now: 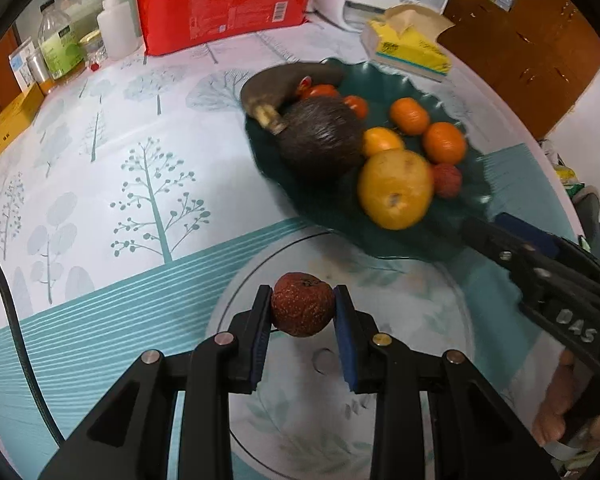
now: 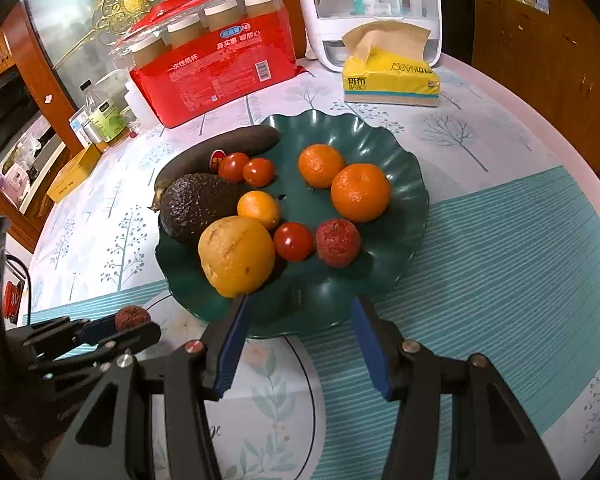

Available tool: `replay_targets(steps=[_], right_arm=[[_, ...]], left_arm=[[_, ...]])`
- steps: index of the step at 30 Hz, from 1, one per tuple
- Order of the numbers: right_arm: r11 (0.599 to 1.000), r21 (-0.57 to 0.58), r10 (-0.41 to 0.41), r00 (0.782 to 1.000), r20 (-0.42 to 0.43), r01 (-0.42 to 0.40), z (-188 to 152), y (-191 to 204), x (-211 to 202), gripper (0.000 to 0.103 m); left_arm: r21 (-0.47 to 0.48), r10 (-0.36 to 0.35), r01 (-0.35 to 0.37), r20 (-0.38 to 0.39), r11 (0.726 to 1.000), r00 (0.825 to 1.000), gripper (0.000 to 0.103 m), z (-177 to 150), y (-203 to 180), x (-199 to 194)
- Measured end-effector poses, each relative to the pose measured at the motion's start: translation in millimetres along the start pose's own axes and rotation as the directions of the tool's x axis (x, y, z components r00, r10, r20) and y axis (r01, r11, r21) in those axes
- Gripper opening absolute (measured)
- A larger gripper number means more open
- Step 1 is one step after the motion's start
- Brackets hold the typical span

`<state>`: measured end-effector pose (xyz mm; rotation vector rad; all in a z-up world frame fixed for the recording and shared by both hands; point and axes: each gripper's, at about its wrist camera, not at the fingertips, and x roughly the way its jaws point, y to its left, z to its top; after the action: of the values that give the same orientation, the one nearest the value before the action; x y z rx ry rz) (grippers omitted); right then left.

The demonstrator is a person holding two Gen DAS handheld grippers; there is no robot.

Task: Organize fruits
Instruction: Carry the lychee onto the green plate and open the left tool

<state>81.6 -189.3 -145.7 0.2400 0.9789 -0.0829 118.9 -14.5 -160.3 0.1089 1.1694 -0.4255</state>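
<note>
left gripper [image 1: 302,308]: pitched steeply down, blue pads clamped on a small wrinkled brown-red round fruit [image 1: 302,309], held above a clear glass round plate [image 1: 440,312] on the table [image 1: 100,168].
right gripper [image 2: 298,332]: pitched down, jaws parted about halfway, nothing between the pads; tips sit over the near rim of the dark green wavy-edged plastic plate [image 2: 404,216]. Whether they touch the rim, can't tell.
held fruit: roughly round, no clear long axis; stem dimple faces up toward the camera.
green plate load: dark bumpy avocado [image 2: 198,210], blackened banana [image 2: 220,152] with its long axis running across the far-left rim, large yellow-orange citrus [image 2: 236,256], two mandarins [image 2: 360,192], small red tomatoes [image 2: 294,242], one red bumpy lychee-like fruit [image 2: 338,242].
surroundings: red pack of paper cups [image 2: 216,72], yellow tissue box [image 2: 390,78], white appliance [image 2: 364,12], bottles [image 1: 58,44] along the far edge, all well apart from both grippers.
obstructions: the two grippers sit near each other at the green plate's near edge.
</note>
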Motion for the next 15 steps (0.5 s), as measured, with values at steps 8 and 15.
replay_targets(steps=[8, 15], right_arm=[[1.000, -0.017, 0.020, 1.000, -0.024, -0.021, 14.7, -8.1, -22.7, 0.053], [0.997, -0.074, 0.005, 0.999, 0.047, -0.002, 60.0, -16.4, -60.4, 0.053]], left_arm=[[0.031, 0.046, -0.047, 0.017, 0.998, 0.999, 0.028, 30.9, -25.1, -41.7], [0.093, 0.110, -0.119, 0.090, 0.989, 0.990, 0.028, 83.9, -48.6, -68.0]])
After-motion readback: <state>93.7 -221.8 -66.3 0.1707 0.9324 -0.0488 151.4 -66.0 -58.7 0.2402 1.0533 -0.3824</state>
